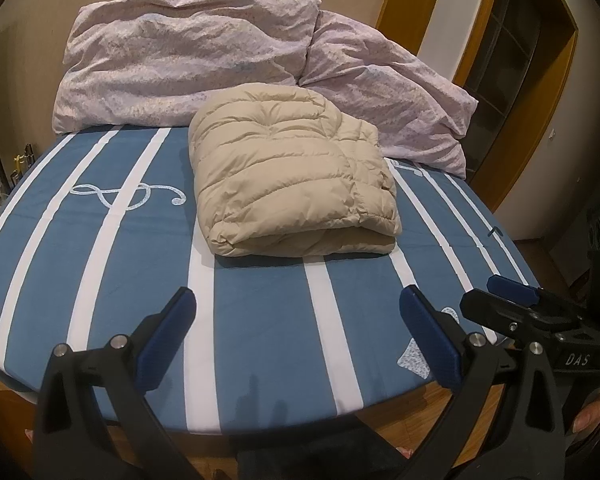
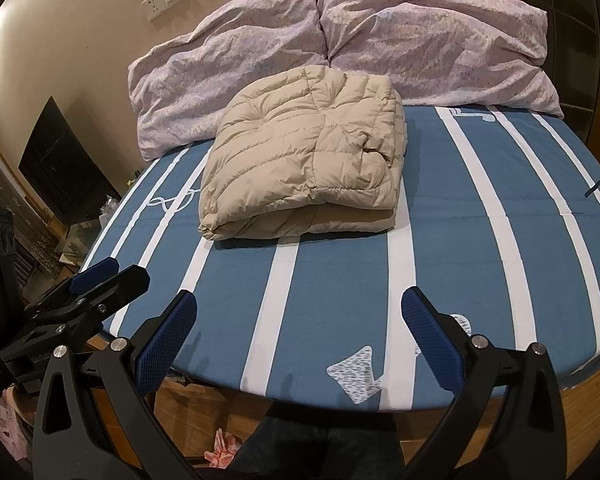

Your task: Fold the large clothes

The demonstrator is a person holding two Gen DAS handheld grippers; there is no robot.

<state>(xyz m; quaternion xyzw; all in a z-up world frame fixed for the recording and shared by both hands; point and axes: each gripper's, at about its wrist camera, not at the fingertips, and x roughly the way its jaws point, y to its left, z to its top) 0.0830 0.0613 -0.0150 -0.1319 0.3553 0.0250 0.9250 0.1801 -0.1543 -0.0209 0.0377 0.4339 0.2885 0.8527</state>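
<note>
A beige quilted down jacket [image 1: 288,176] lies folded into a thick rectangle on the blue bed with white stripes [image 1: 260,312]; it also shows in the right wrist view [image 2: 304,164]. My left gripper [image 1: 296,304] is open and empty, hovering over the bed's near edge, well short of the jacket. My right gripper [image 2: 300,308] is open and empty, also over the near edge. The right gripper shows at the right of the left wrist view [image 1: 512,292]. The left gripper shows at the left of the right wrist view [image 2: 100,276].
Two pale lilac pillows [image 1: 188,56] [image 1: 388,92] lie against the wall behind the jacket. A wooden bed frame [image 2: 588,392] edges the mattress. A wooden doorway [image 1: 512,80] stands at the right. A dark cabinet [image 2: 64,164] and clutter stand at the left.
</note>
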